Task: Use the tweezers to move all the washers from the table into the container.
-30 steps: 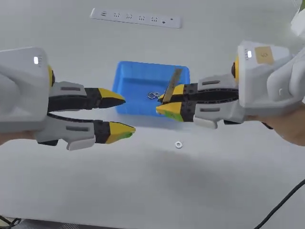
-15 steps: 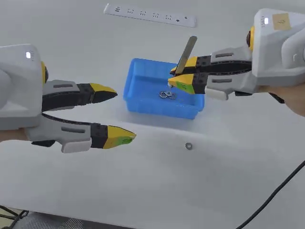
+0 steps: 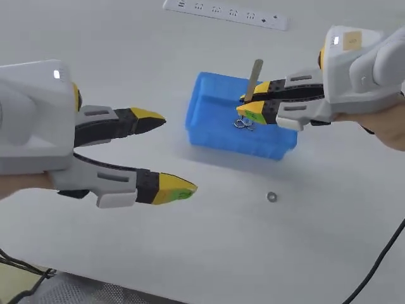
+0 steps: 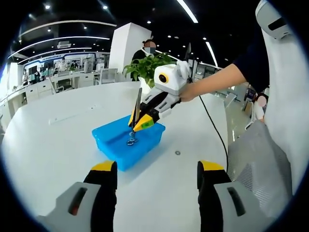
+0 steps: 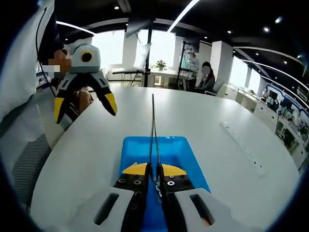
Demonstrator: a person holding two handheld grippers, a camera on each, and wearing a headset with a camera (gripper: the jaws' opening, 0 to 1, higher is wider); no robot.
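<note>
My right gripper [image 3: 249,111] is shut on the metal tweezers [image 3: 255,75], which stand nearly upright over the blue container [image 3: 209,130]. The tweezers' lower ends reach down to the few washers [image 3: 243,124] lying inside it. One small washer [image 3: 272,197] lies on the white table in front of the container. My left gripper [image 3: 169,152] hangs open to the container's left, holding nothing. From the left gripper view, the right gripper [image 4: 145,121], tweezers [image 4: 138,99], container [image 4: 113,145] and loose washer [image 4: 177,153] lie ahead. In the right gripper view the tweezers [image 5: 153,125] run forward over the container [image 5: 133,150].
A white power strip [image 3: 228,14] lies at the far side of the table. A black cable [image 3: 380,263] crosses the near right corner. The table's front edge runs along the lower left, near the left gripper. A person's arm holds the right gripper.
The headset view has shifted, so everything sits further right. My right gripper has lifted and moved back over the container, and the tweezers stand more upright. The left gripper stays open.
</note>
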